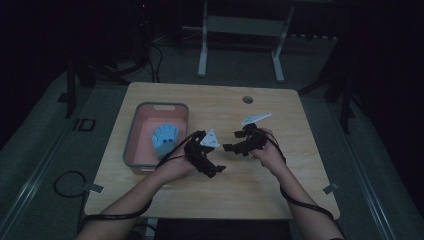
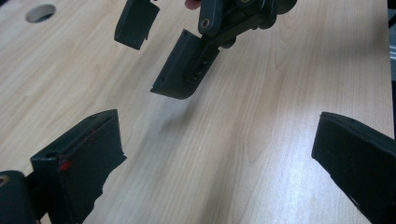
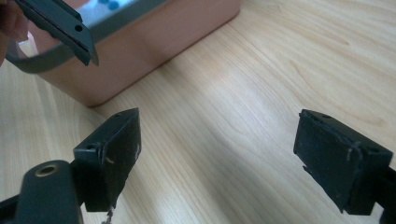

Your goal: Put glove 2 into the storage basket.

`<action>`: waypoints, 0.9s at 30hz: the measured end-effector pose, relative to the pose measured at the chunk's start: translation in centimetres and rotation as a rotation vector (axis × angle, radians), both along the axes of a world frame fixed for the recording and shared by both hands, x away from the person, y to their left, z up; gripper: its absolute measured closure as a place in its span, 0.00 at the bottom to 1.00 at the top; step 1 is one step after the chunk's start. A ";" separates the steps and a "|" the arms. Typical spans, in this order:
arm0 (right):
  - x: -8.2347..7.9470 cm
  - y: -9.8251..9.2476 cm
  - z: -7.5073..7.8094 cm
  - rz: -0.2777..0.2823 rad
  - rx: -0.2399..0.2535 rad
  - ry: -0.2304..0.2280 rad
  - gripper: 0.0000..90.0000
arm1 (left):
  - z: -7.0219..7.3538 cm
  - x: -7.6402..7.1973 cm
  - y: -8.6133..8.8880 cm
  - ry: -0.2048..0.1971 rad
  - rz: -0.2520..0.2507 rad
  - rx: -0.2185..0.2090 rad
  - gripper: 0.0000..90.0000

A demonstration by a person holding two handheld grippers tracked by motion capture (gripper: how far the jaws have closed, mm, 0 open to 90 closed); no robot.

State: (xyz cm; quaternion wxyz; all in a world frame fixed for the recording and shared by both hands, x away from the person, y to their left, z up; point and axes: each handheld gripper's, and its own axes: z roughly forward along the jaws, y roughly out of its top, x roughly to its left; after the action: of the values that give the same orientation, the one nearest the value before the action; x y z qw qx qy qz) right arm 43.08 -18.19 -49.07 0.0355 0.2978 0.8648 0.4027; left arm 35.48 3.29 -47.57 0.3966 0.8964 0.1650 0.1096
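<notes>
My left gripper (image 1: 216,171) hovers over the middle of the wooden table (image 1: 250,190) with its jaws wide apart and nothing between them. In the left gripper view its jaws (image 2: 215,163) frame bare wood. My right gripper (image 1: 231,141) faces it from the right, also open and empty, and its black jaws hang at the top of the left gripper view (image 2: 180,70). In the right gripper view, the right gripper (image 3: 224,154) spans bare tabletop and points toward the pink bin (image 3: 140,46).
A pink bin with a grey rim (image 1: 131,145) stands at the table's left and holds a blue object (image 1: 165,137). A round cable hole (image 1: 247,99) sits near the far edge. Cables trail from both grippers off the near edge.
</notes>
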 end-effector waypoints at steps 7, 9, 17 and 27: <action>-0.4 -0.9 -1.1 -0.013 -0.002 0.008 0.17 | -0.6 -0.4 -1.1 0.010 -0.027 -0.011 0.02; -0.6 -1.2 -1.4 -0.017 0.003 0.015 0.17 | -0.7 -0.7 -1.6 0.006 -0.038 -0.017 0.02; -1.5 -2.5 -2.7 -0.028 0.013 0.034 0.17 | -2.0 -1.5 -3.5 0.027 -0.079 -0.032 0.02; -2.8 -4.4 -3.9 -0.045 0.014 0.015 0.17 | -3.8 -2.1 -5.3 0.044 -0.116 -0.025 0.02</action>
State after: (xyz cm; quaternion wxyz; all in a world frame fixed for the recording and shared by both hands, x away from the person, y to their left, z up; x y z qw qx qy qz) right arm 40.28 -22.60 -52.95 0.0361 0.3204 0.8554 0.4055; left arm 33.38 -2.06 -51.36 0.4098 0.9016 0.1229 0.0646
